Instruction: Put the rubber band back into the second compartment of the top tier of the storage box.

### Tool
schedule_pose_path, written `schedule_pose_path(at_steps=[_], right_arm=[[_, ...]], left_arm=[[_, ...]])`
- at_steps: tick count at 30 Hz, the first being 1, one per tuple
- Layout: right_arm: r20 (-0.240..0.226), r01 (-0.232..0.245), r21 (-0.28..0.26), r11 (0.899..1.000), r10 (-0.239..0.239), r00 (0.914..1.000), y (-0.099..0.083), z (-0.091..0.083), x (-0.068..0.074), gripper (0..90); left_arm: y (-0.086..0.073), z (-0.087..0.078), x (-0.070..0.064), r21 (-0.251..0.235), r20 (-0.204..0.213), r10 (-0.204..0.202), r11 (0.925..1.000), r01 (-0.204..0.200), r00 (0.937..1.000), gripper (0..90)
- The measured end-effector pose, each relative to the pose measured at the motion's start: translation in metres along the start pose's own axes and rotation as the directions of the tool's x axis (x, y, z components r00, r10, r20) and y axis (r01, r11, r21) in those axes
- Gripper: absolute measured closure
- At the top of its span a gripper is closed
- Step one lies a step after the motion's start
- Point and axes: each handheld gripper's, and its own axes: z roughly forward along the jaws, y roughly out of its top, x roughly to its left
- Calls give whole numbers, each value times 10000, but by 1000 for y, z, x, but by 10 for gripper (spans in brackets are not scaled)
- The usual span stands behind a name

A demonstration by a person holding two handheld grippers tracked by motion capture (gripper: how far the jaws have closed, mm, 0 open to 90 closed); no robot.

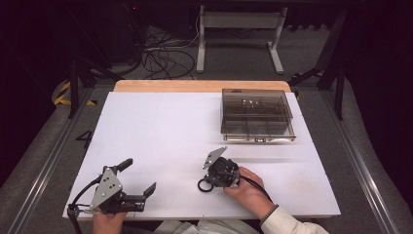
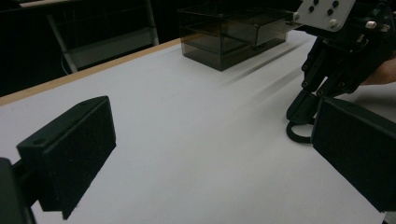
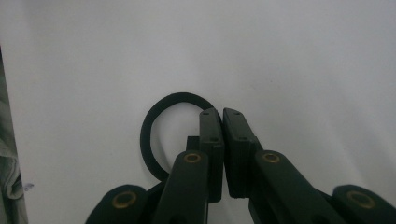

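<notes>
Here, black ring (image 3: 154, 135) amid bare table (image 1: 160, 122)

Both grippers are black, built of jointed links and blocky jaws. The left gripper (image 1: 138, 178) carries a grey three-cornered plate (image 1: 106, 187) on top, dotted with dark screws, and a black cable (image 1: 79, 194) trails from it. The right gripper (image 1: 208, 185) has the same grey plate (image 1: 213, 158) with dark screw heads, and its own black cable (image 1: 257, 185). Seen up close, its links are pinned with brass-coloured rivets (image 3: 192, 157), and the jaw blocks show small screw holes. The person wears a pale sleeve (image 1: 287, 225) and a dark band (image 1: 268, 213) at the right wrist.
</notes>
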Motion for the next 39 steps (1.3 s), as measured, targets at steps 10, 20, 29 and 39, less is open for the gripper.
schedule_pose_path(at_steps=[10,20,29,39], right_arm=[[276,383,-1178,9923,-353,9990,-1,-22,6,880],[367,585,-1429,9880,-537,9979,0,-29,9,880],[522,875,-1736,9809,-796,9955,0,-38,11,879],[568,989,-1935,9761,-895,9944,0,-44,12,878]], left_arm=[[0,-1,0,-14,11,-44,10000,44,10000,8],[0,-1,-1,-32,-31,-22,10000,22,10000,8],[0,-1,0,-67,-48,5,10000,-6,10000,8],[0,-1,0,-52,-33,-28,10000,28,10000,8]])
